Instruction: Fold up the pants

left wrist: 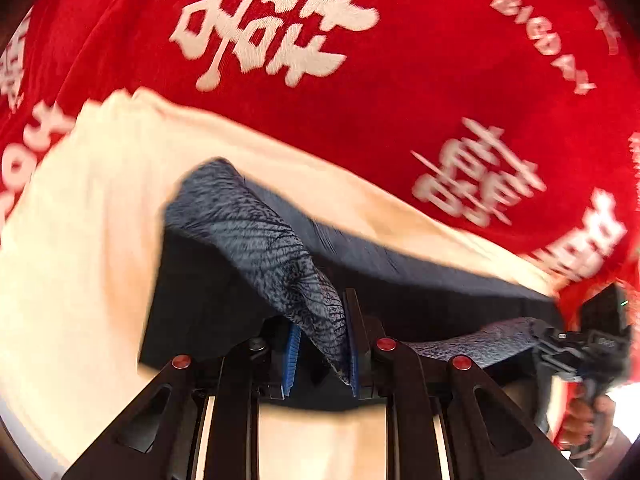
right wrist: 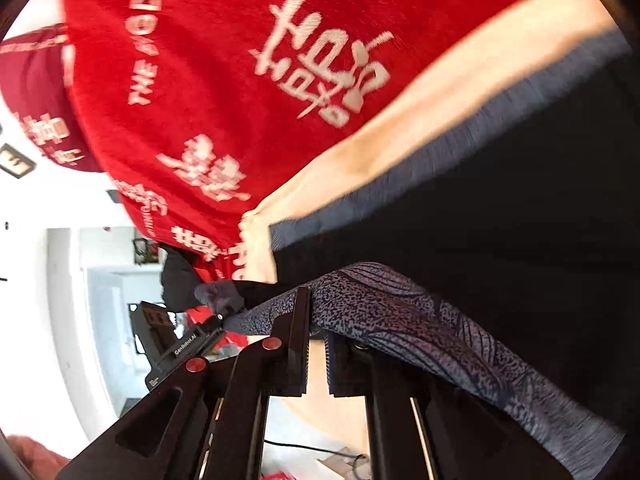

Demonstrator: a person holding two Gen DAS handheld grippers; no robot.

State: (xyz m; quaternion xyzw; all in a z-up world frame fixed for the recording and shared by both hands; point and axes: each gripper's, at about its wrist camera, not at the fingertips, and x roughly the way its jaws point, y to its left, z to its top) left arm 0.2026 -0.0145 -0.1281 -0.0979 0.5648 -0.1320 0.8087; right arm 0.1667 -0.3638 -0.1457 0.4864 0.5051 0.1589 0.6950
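Both tongs, left point(left wrist: 320, 360) and right point(right wrist: 316, 344), clamp the dark pants' point(left wrist: 224, 280) patterned waistband, lifted over a cream sheet point(left wrist: 80, 240) on red cloth point(left wrist: 400, 80).

Dark navy fabric pants point(left wrist: 224, 280) with grey-blue speckled patterned band point(left wrist: 276, 256): band pinched between left fingers point(left wrist: 350, 344), lifted, stretched rightward. Dark body hangs beyond fingers over cream surface, partly folded.
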